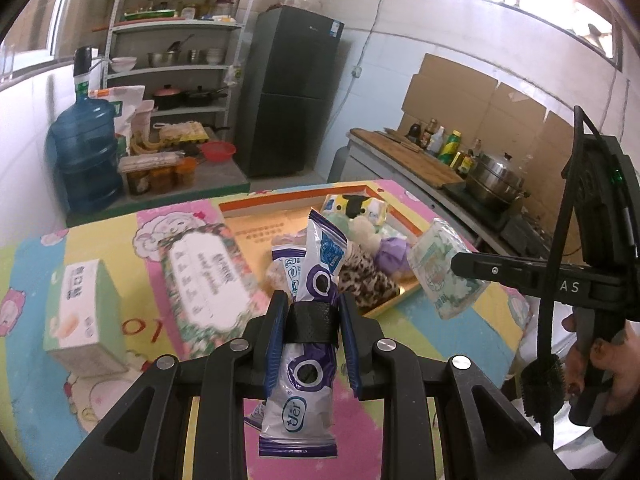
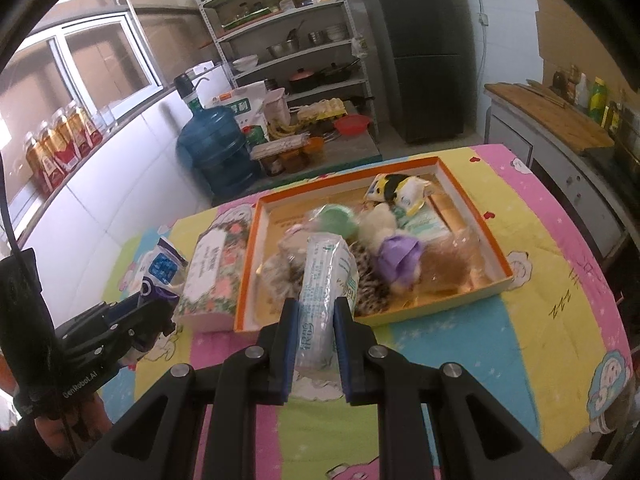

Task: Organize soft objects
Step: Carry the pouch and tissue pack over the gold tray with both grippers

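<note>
print on both packs blurs: left gripper [image 1: 314,300] pinches purple-white packets [image 1: 310,312], right gripper [image 2: 316,308] a green-white pack [image 2: 326,276].

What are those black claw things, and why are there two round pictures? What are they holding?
They are hand tools, not a robot: a person squeezes one claw in each hand. A small camera sits on each, so you get one picture per hand.

In the left camera picture, the left claw grips a purple and white packet. In the right camera picture, the right claw pinches a clear wrapped tissue pack.

Below is a table with a colourful cartoon cloth. On it sit an orange-rimmed tray full of soft toys and packs, a flowery tissue pack and a green box.
</note>
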### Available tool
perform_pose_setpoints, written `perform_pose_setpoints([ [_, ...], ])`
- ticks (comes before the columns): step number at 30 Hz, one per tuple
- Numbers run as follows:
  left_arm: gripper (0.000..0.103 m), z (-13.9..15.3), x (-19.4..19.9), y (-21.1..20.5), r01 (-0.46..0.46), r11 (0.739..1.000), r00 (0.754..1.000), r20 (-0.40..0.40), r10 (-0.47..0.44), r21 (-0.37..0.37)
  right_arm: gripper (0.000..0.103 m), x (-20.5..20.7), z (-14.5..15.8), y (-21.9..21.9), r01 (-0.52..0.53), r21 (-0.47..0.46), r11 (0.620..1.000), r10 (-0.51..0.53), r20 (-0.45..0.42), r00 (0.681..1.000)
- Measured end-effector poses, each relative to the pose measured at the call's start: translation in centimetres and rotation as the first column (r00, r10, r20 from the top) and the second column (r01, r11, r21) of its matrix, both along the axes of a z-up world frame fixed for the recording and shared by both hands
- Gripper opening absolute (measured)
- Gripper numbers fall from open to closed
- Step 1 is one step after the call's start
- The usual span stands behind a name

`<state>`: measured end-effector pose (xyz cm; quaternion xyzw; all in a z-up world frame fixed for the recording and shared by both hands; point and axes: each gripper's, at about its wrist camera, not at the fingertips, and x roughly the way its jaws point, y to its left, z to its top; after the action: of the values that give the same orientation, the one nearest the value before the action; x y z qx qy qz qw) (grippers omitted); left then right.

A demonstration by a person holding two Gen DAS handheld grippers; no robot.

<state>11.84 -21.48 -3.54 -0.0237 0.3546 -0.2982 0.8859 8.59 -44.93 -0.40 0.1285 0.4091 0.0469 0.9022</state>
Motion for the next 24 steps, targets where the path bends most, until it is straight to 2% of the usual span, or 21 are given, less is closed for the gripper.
perform_pose_setpoints([
  [9, 0.026, 0.2, 3.2, -3.4, -0.079, 0.997, 0.997, -0.007, 0.079, 0.018, 0.018, 3.9, 0.0, -2.9, -0.035, 0.032, 0.999, 0.034, 0.023, 0.999],
  [18, 0.026, -0.8, 7.0, -5.7, -0.178, 0.984, 0.983, -0.036, 0.179, 0.024, 0.018, 8.6, -1.1, -4.9, -0.089, 0.071, 0.994, 0.087, 0.034, 0.996],
  [24, 0.026, -1.3, 8.8, -7.3, -0.211, 0.976, 0.977, -0.01, 0.211, 0.05, 0.018, 11.0, -2.1, -5.1, -0.12, 0.033, 0.992, 0.119, 0.03, 0.992],
])
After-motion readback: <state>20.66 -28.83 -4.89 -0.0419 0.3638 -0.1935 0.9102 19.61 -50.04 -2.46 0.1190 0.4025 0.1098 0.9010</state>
